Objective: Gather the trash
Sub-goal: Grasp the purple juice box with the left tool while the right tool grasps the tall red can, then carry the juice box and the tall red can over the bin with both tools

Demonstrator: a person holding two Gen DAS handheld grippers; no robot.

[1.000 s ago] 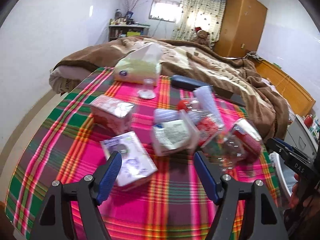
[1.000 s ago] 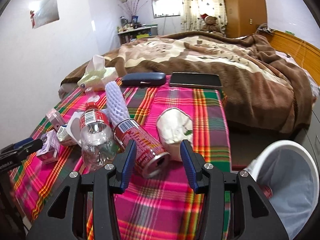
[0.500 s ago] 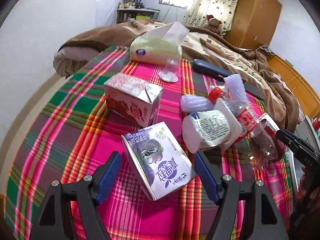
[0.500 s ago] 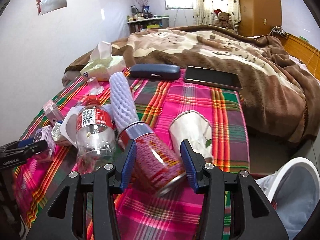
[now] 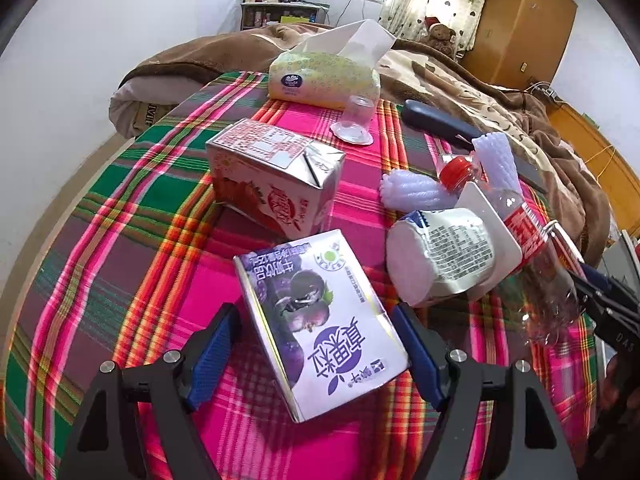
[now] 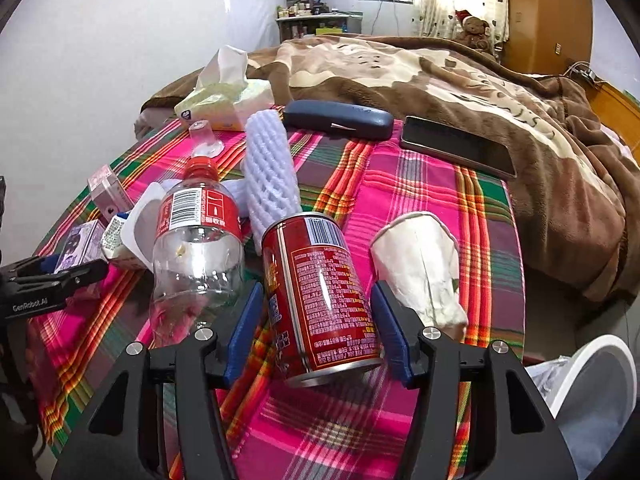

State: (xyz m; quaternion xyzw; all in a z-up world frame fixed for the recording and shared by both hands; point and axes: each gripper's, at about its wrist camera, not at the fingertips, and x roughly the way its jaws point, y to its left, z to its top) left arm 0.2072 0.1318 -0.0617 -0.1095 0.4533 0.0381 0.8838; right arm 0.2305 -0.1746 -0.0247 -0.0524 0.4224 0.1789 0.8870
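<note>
My left gripper (image 5: 316,344) is open and straddles a purple milk carton (image 5: 320,320) lying flat on the plaid cloth; the pads stand clear of its sides. Behind the carton are a red carton (image 5: 272,184) and a white yogurt cup (image 5: 440,256). My right gripper (image 6: 318,328) has a red can (image 6: 320,292) on its side between the fingers, and its jaws are opening, close to the can without pressing it. A clear plastic bottle (image 6: 196,248) lies left of the can, a crumpled paper cup (image 6: 420,268) to its right, and a white foam sleeve (image 6: 272,172) behind.
A white bin (image 6: 600,392) with a liner stands off the cloth's right edge. At the back lie a phone (image 6: 456,146), a dark glasses case (image 6: 336,118), a tissue pack (image 5: 320,76) and a small clear cup (image 5: 356,120). A brown blanket covers the bed beyond.
The left gripper has come forward and down until the purple carton lies between its fingers. The right gripper has advanced around the red can, and its jaws are wider.
</note>
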